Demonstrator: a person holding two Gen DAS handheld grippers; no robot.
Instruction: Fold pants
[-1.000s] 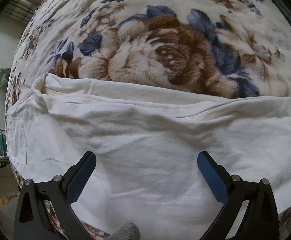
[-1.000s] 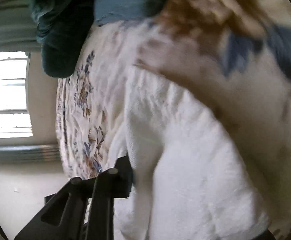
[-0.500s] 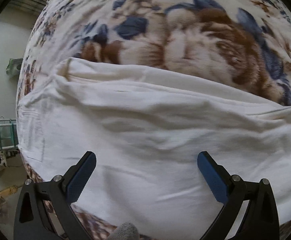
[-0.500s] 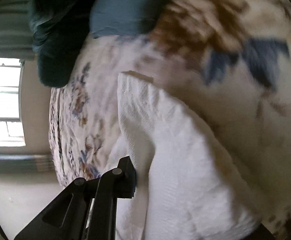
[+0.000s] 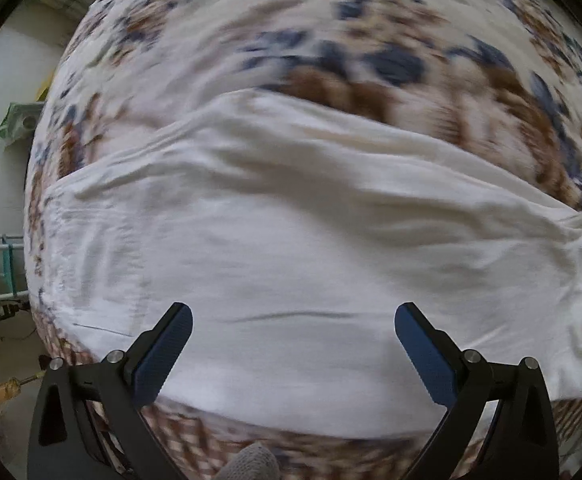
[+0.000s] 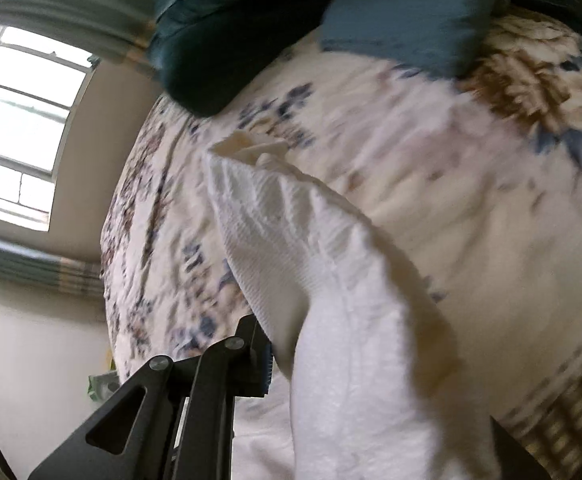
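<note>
- Left wrist view: the left gripper (image 5: 293,330) hangs with its blue-padded jaws wide apart and nothing between them, pointing steeply down over the white pants (image 5: 291,248).
- The pants lie spread flat across the floral blanket (image 5: 331,32), reaching from the left edge of the bed to the far right of this view, with a long soft crease across the middle.
- A narrow strip of checked blanket border shows on the near side of the cloth, just under the jaws.
- Right wrist view: the right gripper (image 6: 269,364) has its jaws nearly together, clamped on a fold of the pants (image 6: 331,300), which rises from the bed as a lifted ridge.
- Dark teal pillows (image 6: 371,20) sit at the far end of the bed, with a bright window (image 6: 23,120) to the left.
- Judged from this, a fold is in progress: one end is raised to carry over the rest.
- Next, the lifted end probably needs laying across the flat part with edges lined up, while the free jaws pin or grip the cloth so it does not drag or bunch.
</note>
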